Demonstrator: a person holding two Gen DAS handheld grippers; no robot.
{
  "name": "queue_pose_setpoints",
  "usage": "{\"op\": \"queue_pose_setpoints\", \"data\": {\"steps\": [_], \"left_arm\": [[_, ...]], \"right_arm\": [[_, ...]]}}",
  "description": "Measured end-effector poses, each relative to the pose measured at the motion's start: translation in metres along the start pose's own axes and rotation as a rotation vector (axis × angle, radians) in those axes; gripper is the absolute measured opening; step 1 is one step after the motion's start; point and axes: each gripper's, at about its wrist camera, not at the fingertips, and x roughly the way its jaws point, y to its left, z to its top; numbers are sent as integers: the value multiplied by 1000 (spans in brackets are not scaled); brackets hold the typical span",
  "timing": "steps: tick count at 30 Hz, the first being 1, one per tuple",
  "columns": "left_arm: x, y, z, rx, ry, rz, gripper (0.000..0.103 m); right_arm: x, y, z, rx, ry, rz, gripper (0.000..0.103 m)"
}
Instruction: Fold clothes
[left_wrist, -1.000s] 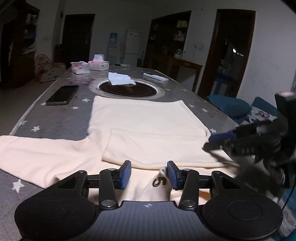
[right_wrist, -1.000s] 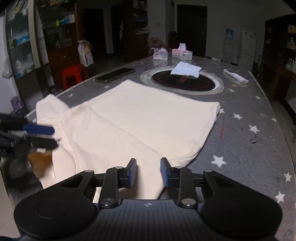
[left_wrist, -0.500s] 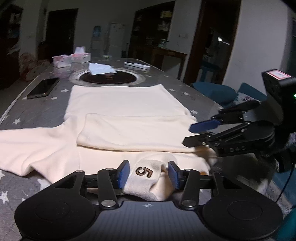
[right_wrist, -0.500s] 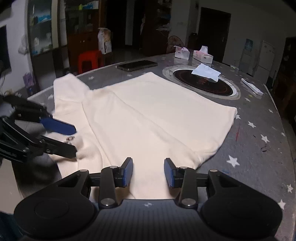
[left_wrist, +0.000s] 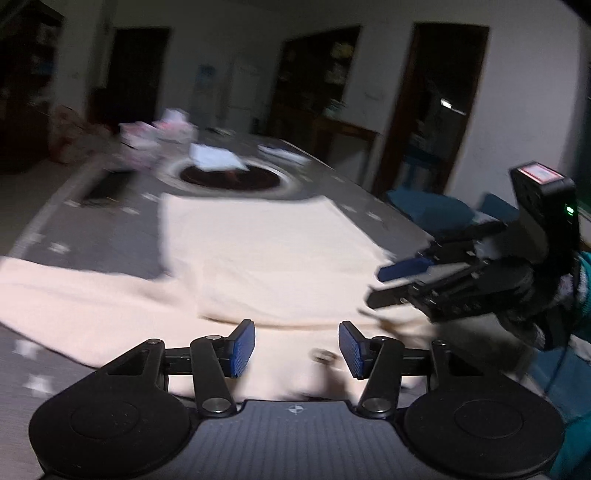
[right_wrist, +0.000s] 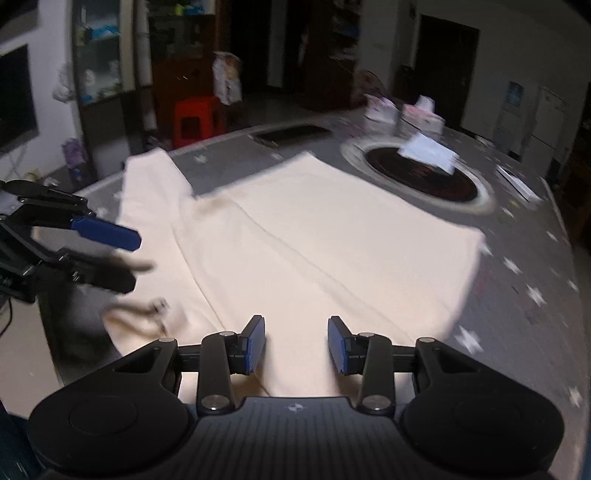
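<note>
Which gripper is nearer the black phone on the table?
Left. The left gripper is on the phone's side of the cream garment; the right gripper is across the garment.

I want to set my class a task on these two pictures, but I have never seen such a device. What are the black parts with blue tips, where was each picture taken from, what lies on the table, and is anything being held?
A person holds a hand-operated claw in each hand; each carries a camera looking forward along its two blue-padded fingers. One picture is from the left claw, the other from the right claw; each also sees the other claw at its edge. Both are open and hold nothing. On the grey star-patterned table a cream sweatshirt lies flat, one sleeve folded over the body and one still spread out. Beyond it are a round inset burner with a white paper on it, a phone and tissue boxes. Both pictures are motion-blurred.
</note>
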Motion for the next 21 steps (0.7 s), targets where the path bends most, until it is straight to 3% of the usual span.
{"op": "queue_pose_setpoints", "data": {"steps": [5, 11, 16, 21], "left_arm": [[-11, 54, 7, -118, -17, 240, 54], [-6, 116, 11, -211, -9, 493, 54], [1, 164, 13, -306, -4, 611, 54], [11, 190, 12, -385, 6, 630, 54]], "right_arm": [[31, 20, 32, -53, -36, 72, 37], [70, 41, 55, -115, -21, 117, 37], [84, 44, 54, -102, 1, 125, 37], [60, 41, 51, -95, -36, 114, 37]]}}
